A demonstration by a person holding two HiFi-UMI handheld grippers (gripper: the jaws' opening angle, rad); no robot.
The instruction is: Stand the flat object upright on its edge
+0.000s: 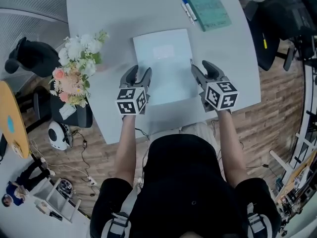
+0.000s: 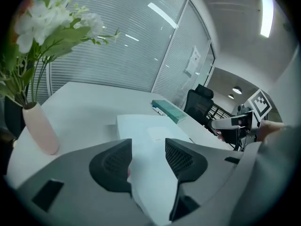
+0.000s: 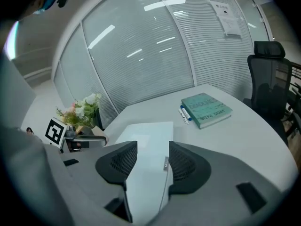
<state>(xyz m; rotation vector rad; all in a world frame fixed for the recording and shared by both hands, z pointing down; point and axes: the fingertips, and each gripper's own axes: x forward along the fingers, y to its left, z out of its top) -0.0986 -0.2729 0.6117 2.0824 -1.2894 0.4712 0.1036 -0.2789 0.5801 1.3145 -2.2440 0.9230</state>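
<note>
pale flat rectangular box (image 1: 166, 66) lies flat on the grey desk (image 1: 109, 14), long axis running away from the person; left tool (image 1: 138, 72) and right tool (image 1: 204, 66) both gape wide

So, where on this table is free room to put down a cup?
Bare: the table's far left, between the flowers and the book; also the right strip between folder and table edge. Crowded: the near edge, where the left tongs and right tongs flank the folder.
</note>
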